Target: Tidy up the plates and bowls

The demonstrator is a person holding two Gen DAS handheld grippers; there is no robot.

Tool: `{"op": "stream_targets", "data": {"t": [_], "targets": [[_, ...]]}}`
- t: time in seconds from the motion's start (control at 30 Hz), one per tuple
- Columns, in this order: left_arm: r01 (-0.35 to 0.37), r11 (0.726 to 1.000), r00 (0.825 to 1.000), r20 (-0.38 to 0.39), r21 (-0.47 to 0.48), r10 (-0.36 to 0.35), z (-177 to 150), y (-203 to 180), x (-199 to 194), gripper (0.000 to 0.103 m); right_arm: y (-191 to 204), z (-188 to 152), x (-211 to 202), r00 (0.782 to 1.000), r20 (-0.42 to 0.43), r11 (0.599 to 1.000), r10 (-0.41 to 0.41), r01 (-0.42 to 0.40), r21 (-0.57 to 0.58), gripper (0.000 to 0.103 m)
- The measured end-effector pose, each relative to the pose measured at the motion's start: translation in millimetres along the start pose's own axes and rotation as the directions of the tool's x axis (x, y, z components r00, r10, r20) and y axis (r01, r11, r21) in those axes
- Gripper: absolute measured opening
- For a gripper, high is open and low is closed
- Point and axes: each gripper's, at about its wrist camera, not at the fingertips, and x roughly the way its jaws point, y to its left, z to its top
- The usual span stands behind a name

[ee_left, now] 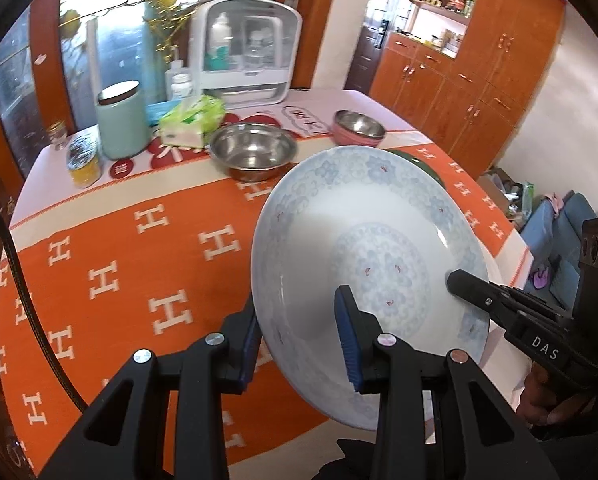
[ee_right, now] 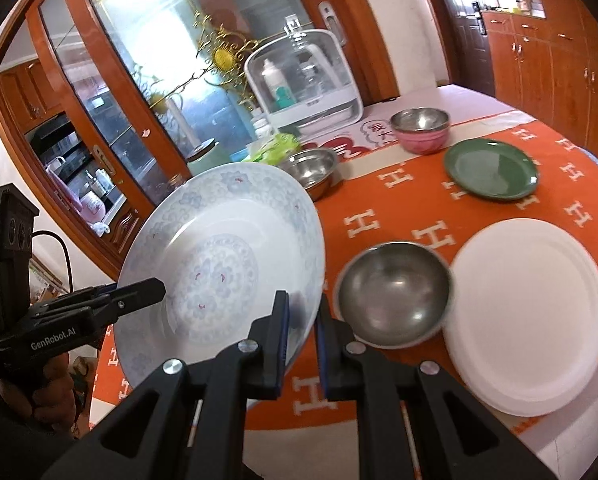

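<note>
A white plate with a pale blue flower pattern (ee_left: 371,240) (ee_right: 223,252) hangs tilted above the orange tablecloth (ee_left: 139,264). My left gripper (ee_left: 299,344) is shut on its near rim, and my right gripper (ee_right: 302,336) is shut on the opposite rim. Each gripper shows in the other's view, the right gripper (ee_left: 457,284) at the plate's right side and the left gripper (ee_right: 157,286) at its left. On the table lie a plain white plate (ee_right: 527,320), a green plate (ee_right: 491,174), a small steel bowl (ee_right: 395,292), a wider steel bowl (ee_left: 253,152) and a pink bowl with a steel one inside (ee_left: 359,128).
At the table's far end stand a mint canister (ee_left: 123,120), a green tissue pack (ee_left: 193,118), a yellow-filled jar (ee_left: 84,160) and a white storage box with bottles (ee_left: 245,48). Wooden cabinets (ee_left: 479,80) line the wall behind. The table edge runs close below both grippers.
</note>
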Motion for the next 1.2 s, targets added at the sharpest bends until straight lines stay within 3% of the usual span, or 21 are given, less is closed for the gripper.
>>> {"op": "stream_targets", "data": {"t": [0.63,1.2], "targets": [[0.066,0.995,0.998,-0.025,0.072,-0.065,11,-133,32,0.033,-105,8,-68,0.997,0.019,0.996,-0.071,0.070,0.053,0.012],[0.075,0.997,0.995,-0.071,0.026,-0.073,17,-219,83,0.033,-193,30,-85,0.993,-0.064,0.995,-0.099,0.100,0.011,0.012]]}}
